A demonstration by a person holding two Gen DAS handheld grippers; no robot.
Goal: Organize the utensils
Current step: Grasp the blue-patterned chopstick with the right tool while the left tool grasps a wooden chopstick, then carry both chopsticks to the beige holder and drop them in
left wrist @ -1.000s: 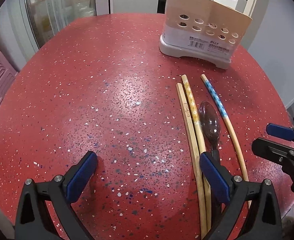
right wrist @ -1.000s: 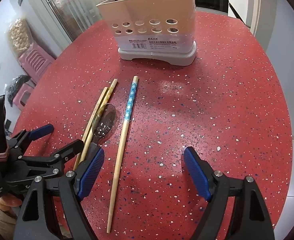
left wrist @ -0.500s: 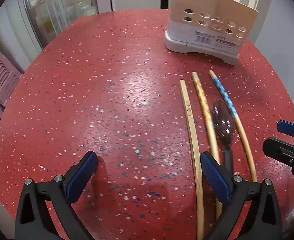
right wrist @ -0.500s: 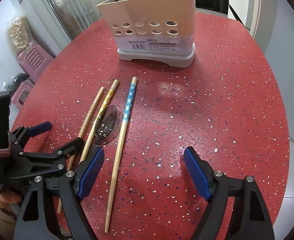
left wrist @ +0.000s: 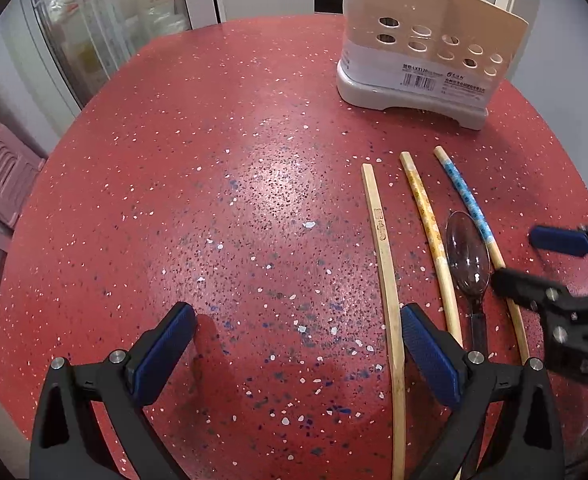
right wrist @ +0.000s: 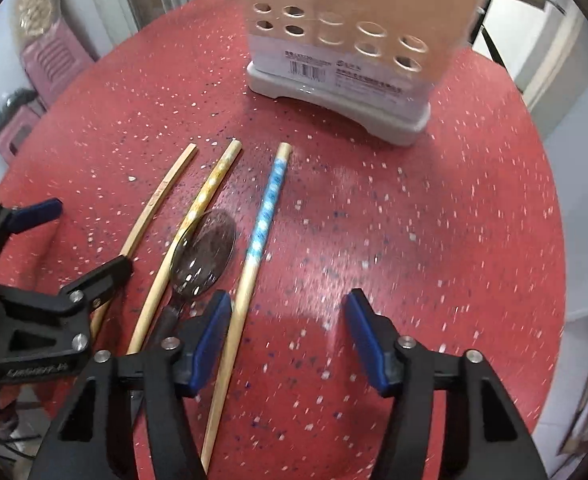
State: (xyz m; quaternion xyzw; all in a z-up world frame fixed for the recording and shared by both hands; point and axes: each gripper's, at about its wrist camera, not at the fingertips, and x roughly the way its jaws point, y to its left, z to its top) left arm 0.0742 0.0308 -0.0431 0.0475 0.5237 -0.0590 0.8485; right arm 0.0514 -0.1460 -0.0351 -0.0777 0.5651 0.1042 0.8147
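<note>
Nearer now, closing right gripper (right wrist: 286,336) (nothing between), spoon (right wrist: 204,254) handle hidden; left gripper (left wrist: 294,352) agape.

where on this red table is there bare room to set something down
Bare tabletop spreads from the plain chopstick across to the table's far edge on that side, and from the blue-patterned chopstick out to the opposite rim. The crowded strip is the three chopsticks and spoon below the utensil holder.
</note>
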